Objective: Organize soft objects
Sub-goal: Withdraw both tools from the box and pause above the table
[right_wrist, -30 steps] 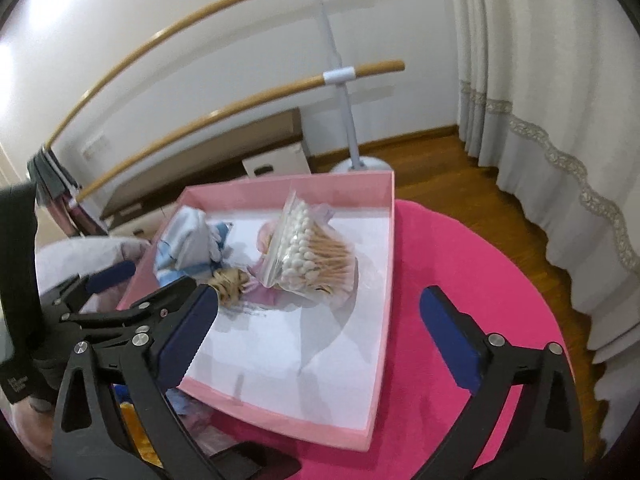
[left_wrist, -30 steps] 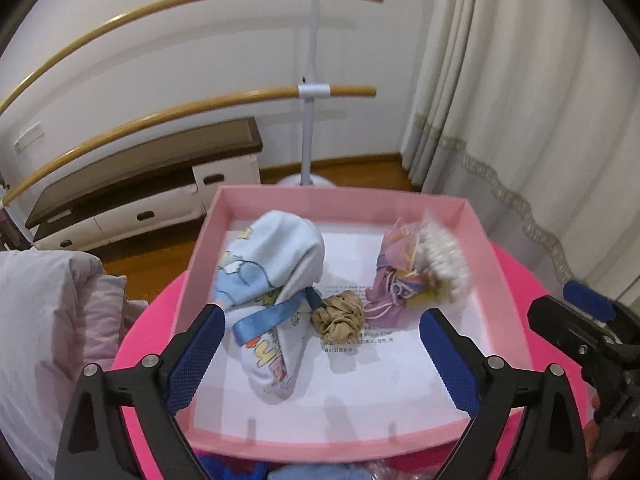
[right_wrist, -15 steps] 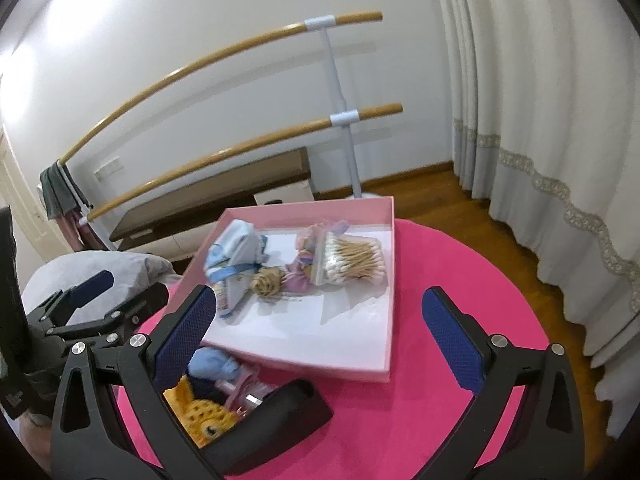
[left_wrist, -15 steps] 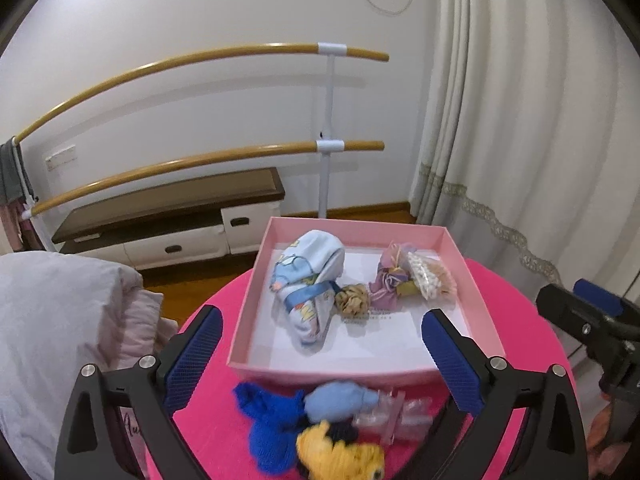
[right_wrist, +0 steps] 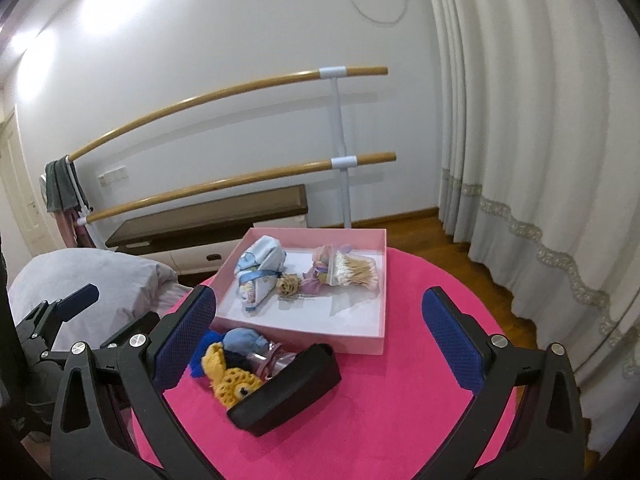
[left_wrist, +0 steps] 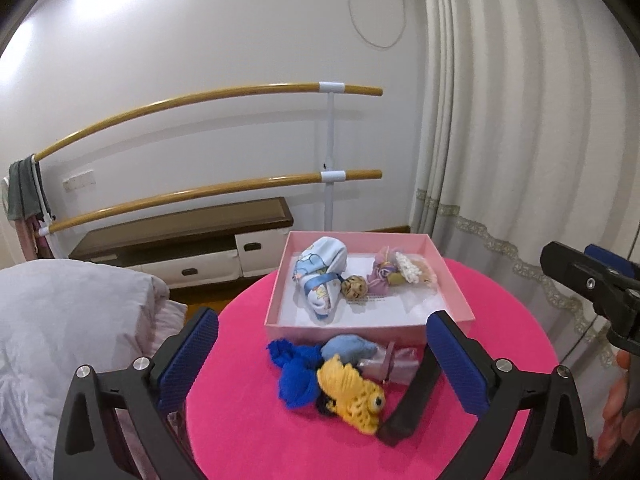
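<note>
A pink box (left_wrist: 456,288) (right_wrist: 382,280) stands on a round pink table (left_wrist: 248,420) (right_wrist: 400,420). It holds a light blue baby garment (left_wrist: 320,276) (right_wrist: 258,276), a tan scrunchie (left_wrist: 355,287) (right_wrist: 289,285), a purple pouch (left_wrist: 380,276) and a bag of cotton swabs (left_wrist: 414,270) (right_wrist: 354,272). In front of the box lie a blue knit piece (left_wrist: 294,376), a pale blue pouch (left_wrist: 348,346) (right_wrist: 242,340), a yellow crochet fish (left_wrist: 354,396) (right_wrist: 230,376), a clear packet (left_wrist: 394,362) and a black case (right_wrist: 288,388) (left_wrist: 412,396). My left gripper (left_wrist: 324,364) and right gripper (right_wrist: 316,336) are open, empty, held back above the table.
A grey-white pillow (left_wrist: 60,320) lies left of the table. Wooden ballet bars (left_wrist: 200,192) and a low cabinet (left_wrist: 184,240) stand by the wall. White curtains (left_wrist: 520,160) hang at the right.
Both grippers have pulled back and up from the box. The loose items in front of the box have come into view. Both grippers stay open.
</note>
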A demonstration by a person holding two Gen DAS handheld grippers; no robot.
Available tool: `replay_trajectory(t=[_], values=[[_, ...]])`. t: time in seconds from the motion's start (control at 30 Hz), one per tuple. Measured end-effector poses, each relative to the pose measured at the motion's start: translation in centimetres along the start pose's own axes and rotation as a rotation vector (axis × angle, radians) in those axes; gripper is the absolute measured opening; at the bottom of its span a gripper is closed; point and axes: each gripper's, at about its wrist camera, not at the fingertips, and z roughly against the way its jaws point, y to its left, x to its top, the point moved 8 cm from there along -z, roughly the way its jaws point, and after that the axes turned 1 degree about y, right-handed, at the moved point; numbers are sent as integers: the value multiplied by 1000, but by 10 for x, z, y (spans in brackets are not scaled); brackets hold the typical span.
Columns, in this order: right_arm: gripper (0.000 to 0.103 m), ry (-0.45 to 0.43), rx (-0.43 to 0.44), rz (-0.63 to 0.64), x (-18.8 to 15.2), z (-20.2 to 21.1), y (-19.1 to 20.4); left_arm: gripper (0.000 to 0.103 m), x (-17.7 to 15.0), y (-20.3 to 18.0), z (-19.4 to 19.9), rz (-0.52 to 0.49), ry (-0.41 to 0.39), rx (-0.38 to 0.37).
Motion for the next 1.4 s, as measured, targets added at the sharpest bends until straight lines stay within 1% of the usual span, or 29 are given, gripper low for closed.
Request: replay_trajectory(t=[0.23, 0.37, 0.5, 0.63, 0.73, 0.97, 1.13, 1.4], values=[[103, -36, -6, -3, -11, 37, 8, 103, -11, 4, 43, 25, -12, -1], [103, -51, -2, 4, -18, 54, 15, 103, -17, 5, 62, 28, -23, 11], [103, -49, 1, 22, -28, 63, 23, 103, -24, 6, 78, 24, -29, 18], [103, -57, 13, 14, -34, 72, 25, 103, -30, 10, 91, 33, -31, 21], [103, -66, 2, 14, -38, 79, 24, 103, -33, 15, 100, 45, -36, 22], [103, -71, 4, 18, -44, 87, 27, 103, -41, 16, 117, 37, -71, 45], [103, -74, 6, 26, -47, 90, 29, 103, -48, 19, 124, 47, -87, 37], [103, -68, -1, 19, -49, 89, 28, 103, -54, 22, 118, 58, -67, 36]])
